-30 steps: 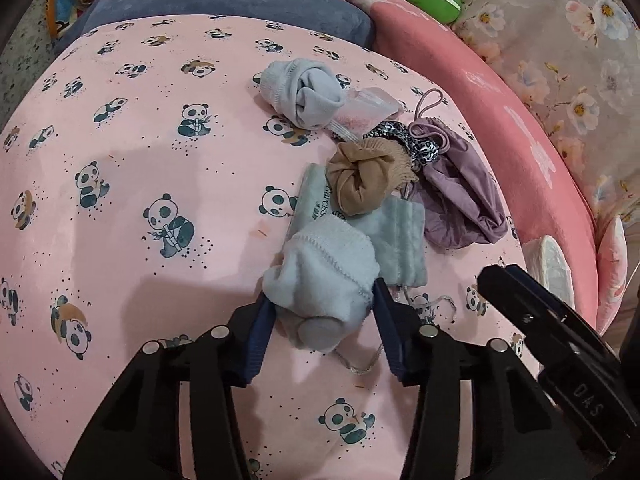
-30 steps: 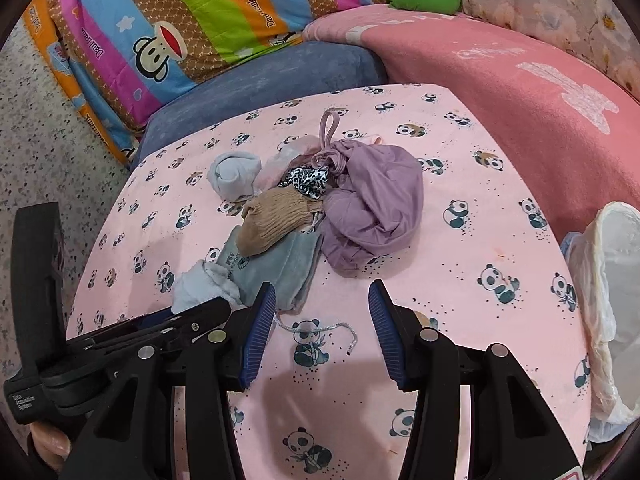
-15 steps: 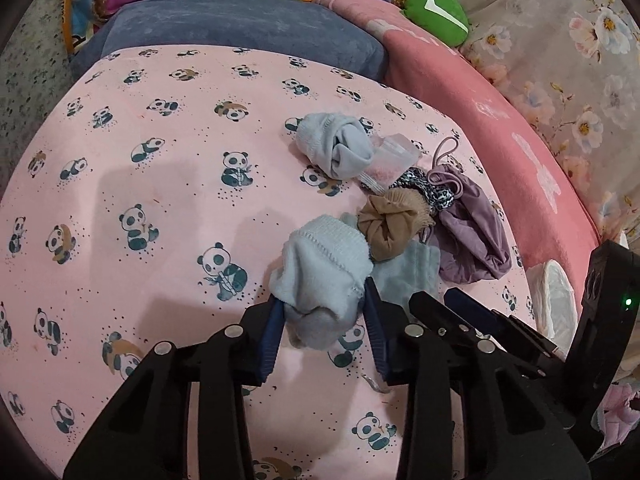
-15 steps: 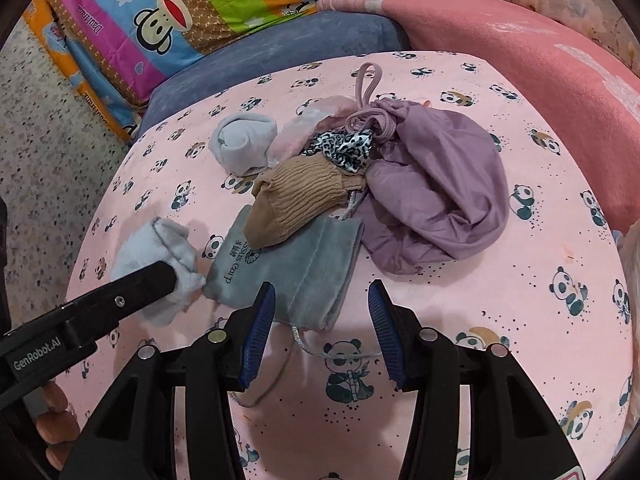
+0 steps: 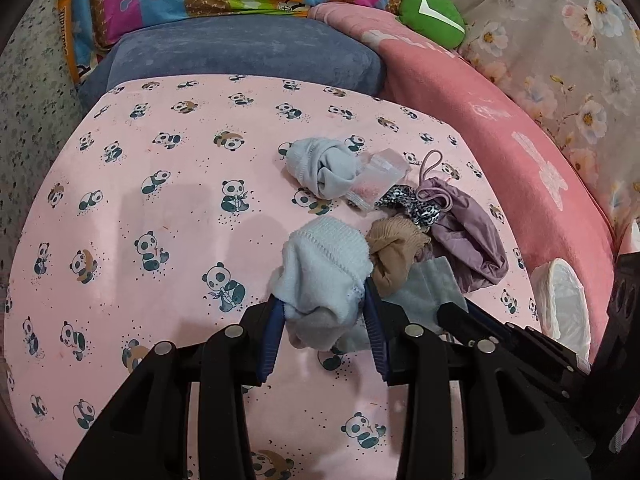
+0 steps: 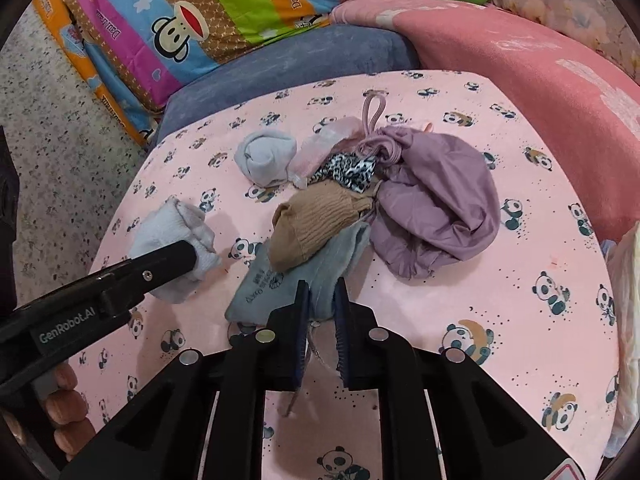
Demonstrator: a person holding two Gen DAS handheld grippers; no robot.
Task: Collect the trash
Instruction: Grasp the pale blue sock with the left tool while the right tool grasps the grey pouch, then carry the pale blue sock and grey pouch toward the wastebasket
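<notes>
even soft light, sharp, fisheye-warped dark edges

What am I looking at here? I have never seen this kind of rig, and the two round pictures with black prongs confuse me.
No robot here: a person holds a two-finger tool in each hand. Each tool carries a fisheye camera looking along its fingers, hence the round, bent pictures.

The left view shows the left tool shut on a pale blue knitted sock. In the right view that sock appears at the left, clamped.

The right tool is shut on the near edge of a grey-blue printed cloth pouch.

Both work over a pink panda-print cover. On it lie a tan ribbed sock partly on the pouch, a crumpled purple drawstring bag, a leopard-print scrap, a second balled pale blue sock, and a small clear pink packet. A white bag sits at the right edge.
</notes>
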